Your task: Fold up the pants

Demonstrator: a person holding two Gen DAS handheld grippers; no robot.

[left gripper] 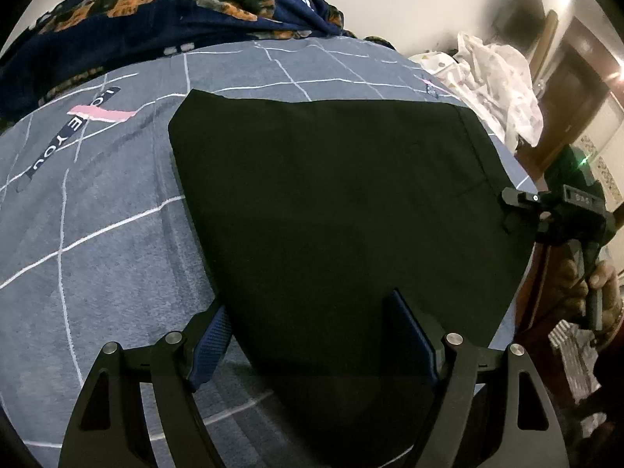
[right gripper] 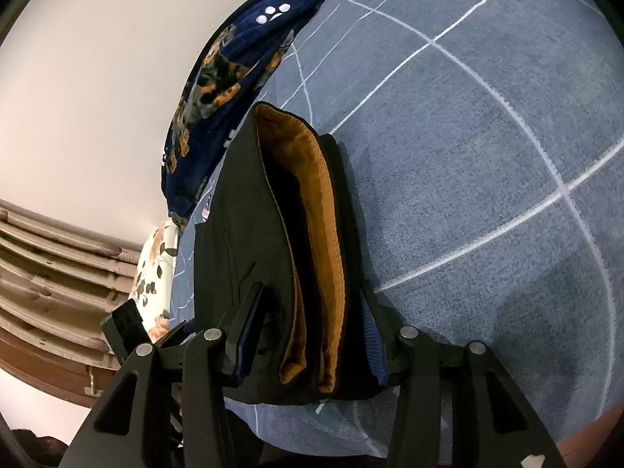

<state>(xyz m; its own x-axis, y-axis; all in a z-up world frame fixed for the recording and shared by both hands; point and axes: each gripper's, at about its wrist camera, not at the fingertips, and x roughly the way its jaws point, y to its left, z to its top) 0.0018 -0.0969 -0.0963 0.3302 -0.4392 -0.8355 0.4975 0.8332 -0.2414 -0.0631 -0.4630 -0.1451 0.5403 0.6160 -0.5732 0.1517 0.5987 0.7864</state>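
Black pants [left gripper: 331, 202] are seen folded into a flat stack on the bed [left gripper: 97, 234], which is covered by a grey-blue sheet with white grid lines. In the left wrist view the left gripper [left gripper: 312, 335] is held spread wide over the near edge of the stack; one finger sits over the sheet just beside the fabric, the other over the fabric, nothing clamped. The right gripper [left gripper: 514, 210] is visible at the stack's right edge, held by a hand [left gripper: 600, 284]. In the right wrist view the right gripper [right gripper: 308, 335] is seen straddling the layered edge of the pants [right gripper: 241, 210], where an orange-brown lining [right gripper: 323, 234] is exposed between black layers; the fingers flank the stack on both sides, and a firm clamp cannot be confirmed. A navy floral blanket [left gripper: 156, 11] is bunched along the far side of the bed. A white crumpled bundle [left gripper: 495, 78] lies at the far right corner.
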